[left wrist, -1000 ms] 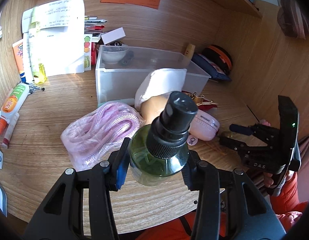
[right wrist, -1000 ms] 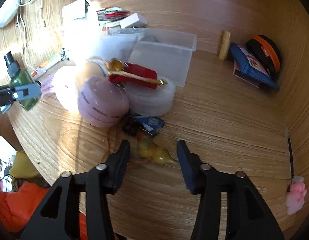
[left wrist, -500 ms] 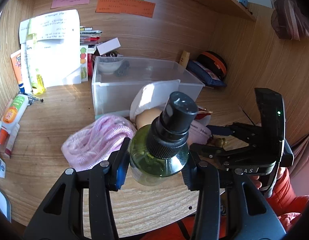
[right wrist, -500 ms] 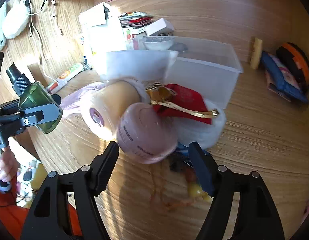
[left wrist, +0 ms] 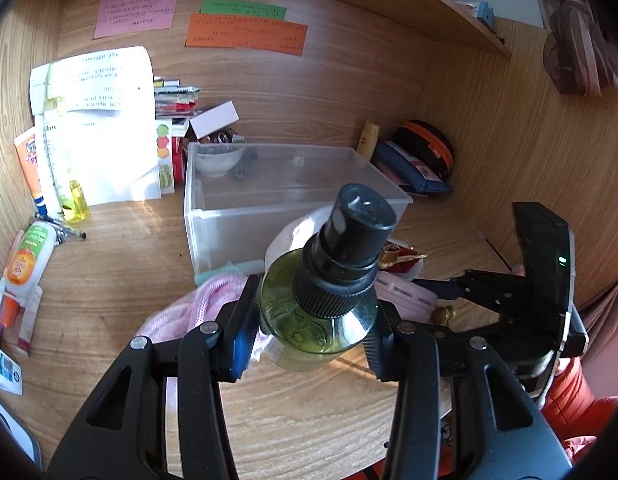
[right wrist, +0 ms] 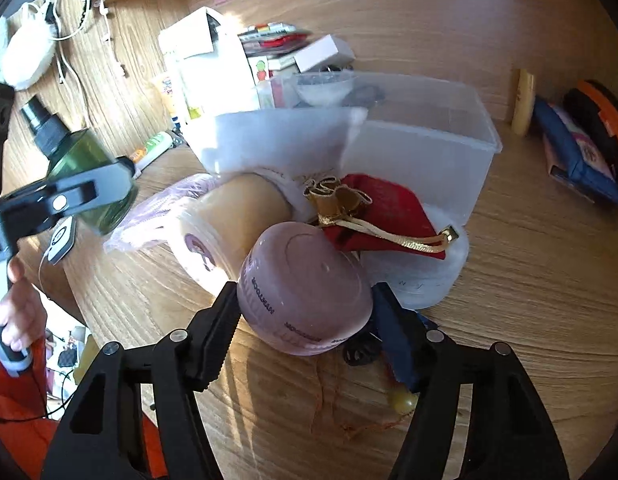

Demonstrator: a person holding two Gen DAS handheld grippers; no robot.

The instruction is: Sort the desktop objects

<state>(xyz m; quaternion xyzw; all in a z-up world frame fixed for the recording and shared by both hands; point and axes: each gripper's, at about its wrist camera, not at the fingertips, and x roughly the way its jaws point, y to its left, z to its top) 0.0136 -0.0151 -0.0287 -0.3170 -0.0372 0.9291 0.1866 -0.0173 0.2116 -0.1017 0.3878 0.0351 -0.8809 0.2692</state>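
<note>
My left gripper (left wrist: 311, 324) is shut on a green spray bottle (left wrist: 321, 304) with a black cap, held above the desk's front edge; the bottle (right wrist: 85, 152) also shows at the left of the right wrist view. My right gripper (right wrist: 305, 312) is closing on a round pink jar (right wrist: 305, 280) that lies on the desk, and both pads meet its sides. Behind the jar lie a cream roll (right wrist: 237, 208), a red drawstring pouch (right wrist: 381, 216) and a white cloth (right wrist: 281, 140). A clear plastic bin (left wrist: 293, 216) stands behind the pile.
A pink mesh bag (left wrist: 197, 304) lies left of the pile. Tubes and bottles (left wrist: 29, 252) line the desk's left edge, below papers (left wrist: 105, 128) against the back wall. A blue pouch (right wrist: 577, 156) and an orange-black case (right wrist: 601, 120) sit at the back right. Yellow beads (right wrist: 405, 400) lie under my right fingers.
My right gripper moved from the yellow beads to the pink jar and closed in on its sides. The left gripper lifted the green bottle a little.
</note>
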